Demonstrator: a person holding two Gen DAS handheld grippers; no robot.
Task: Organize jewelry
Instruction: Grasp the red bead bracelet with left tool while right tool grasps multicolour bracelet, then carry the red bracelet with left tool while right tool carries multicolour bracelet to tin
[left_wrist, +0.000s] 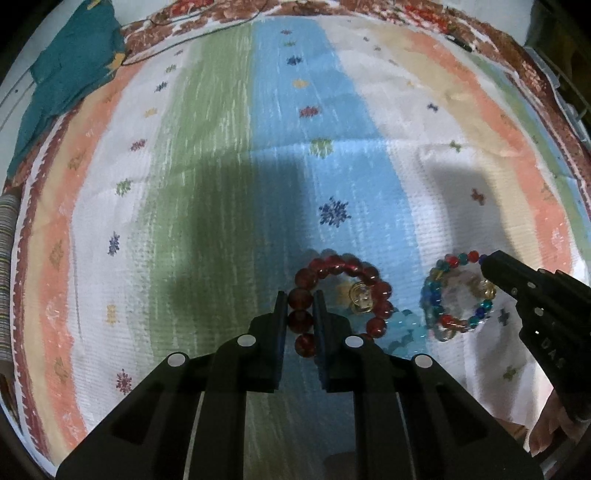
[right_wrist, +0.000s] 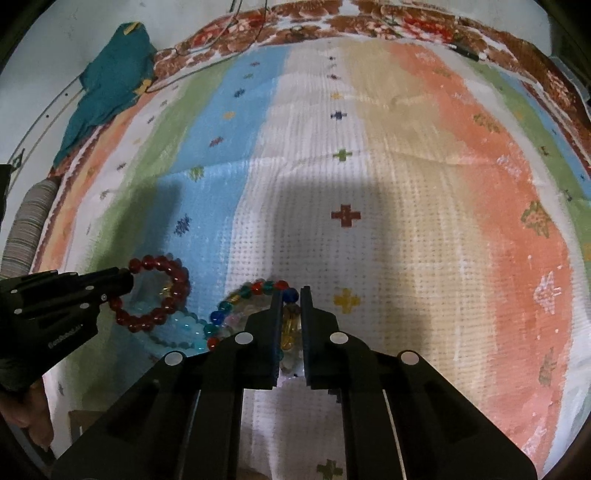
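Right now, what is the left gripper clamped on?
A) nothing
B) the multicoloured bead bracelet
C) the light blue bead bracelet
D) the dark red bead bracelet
D: the left gripper has its fingers shut on beads of the dark red bead bracelet, while the right gripper pinches the multicoloured bead bracelet.
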